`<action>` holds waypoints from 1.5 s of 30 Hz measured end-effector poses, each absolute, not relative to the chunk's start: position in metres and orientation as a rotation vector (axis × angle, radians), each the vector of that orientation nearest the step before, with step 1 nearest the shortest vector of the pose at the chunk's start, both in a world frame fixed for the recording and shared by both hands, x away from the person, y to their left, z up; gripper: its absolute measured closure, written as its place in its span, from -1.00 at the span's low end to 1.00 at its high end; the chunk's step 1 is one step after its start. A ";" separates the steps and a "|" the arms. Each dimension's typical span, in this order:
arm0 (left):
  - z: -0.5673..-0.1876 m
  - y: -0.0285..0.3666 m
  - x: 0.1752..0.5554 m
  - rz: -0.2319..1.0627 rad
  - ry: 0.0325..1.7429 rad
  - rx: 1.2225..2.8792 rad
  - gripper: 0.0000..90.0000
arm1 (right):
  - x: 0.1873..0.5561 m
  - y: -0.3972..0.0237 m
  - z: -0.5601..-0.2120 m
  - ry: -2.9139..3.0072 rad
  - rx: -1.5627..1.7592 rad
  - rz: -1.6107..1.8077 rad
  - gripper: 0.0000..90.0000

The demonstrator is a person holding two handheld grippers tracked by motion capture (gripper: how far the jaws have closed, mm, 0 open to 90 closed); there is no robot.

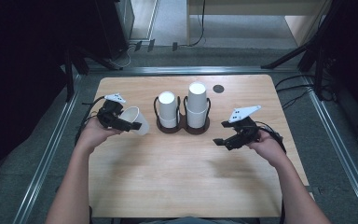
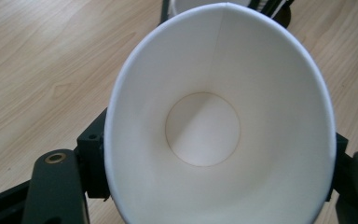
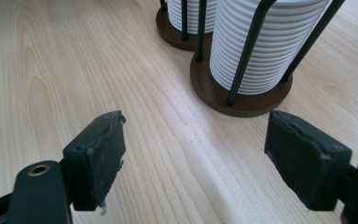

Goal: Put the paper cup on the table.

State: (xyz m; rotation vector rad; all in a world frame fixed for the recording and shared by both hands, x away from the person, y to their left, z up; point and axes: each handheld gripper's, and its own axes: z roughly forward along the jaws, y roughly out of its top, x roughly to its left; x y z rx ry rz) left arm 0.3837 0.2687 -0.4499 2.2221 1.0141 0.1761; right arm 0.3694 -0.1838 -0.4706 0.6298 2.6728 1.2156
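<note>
My left gripper (image 1: 121,122) is shut on a white paper cup (image 1: 137,120) held on its side above the left of the table. In the left gripper view the cup (image 2: 219,121) has its open mouth towards the camera, and both jaws press on its outer wall. A dark two-ring cup holder (image 1: 182,126) stands at mid-table with a shorter stack of white cups (image 1: 168,108) on the left and a taller stack (image 1: 197,103) on the right. My right gripper (image 1: 223,141) is open, right of the holder, with nothing between its jaws. The ribbed stack (image 3: 265,46) lies just beyond it.
The wooden table (image 1: 186,186) has a small black round hole (image 1: 218,88) near its far edge. Metal rails run along both sides of the table. Black stands and cables sit on the floor beyond the far edge.
</note>
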 end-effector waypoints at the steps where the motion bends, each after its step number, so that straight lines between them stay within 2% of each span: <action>1: -0.450 0.271 0.384 0.177 1.020 2.221 -0.45 | 0.369 -0.184 -0.471 2.676 0.631 1.212 -0.55; 13: -0.454 0.291 0.397 0.225 1.144 2.218 -0.46 | 0.365 -0.187 -0.474 2.680 0.645 1.194 -0.55; 45: -0.481 0.308 0.419 0.285 1.390 2.266 -0.56 | 0.356 -0.200 -0.476 2.659 0.690 1.168 -0.55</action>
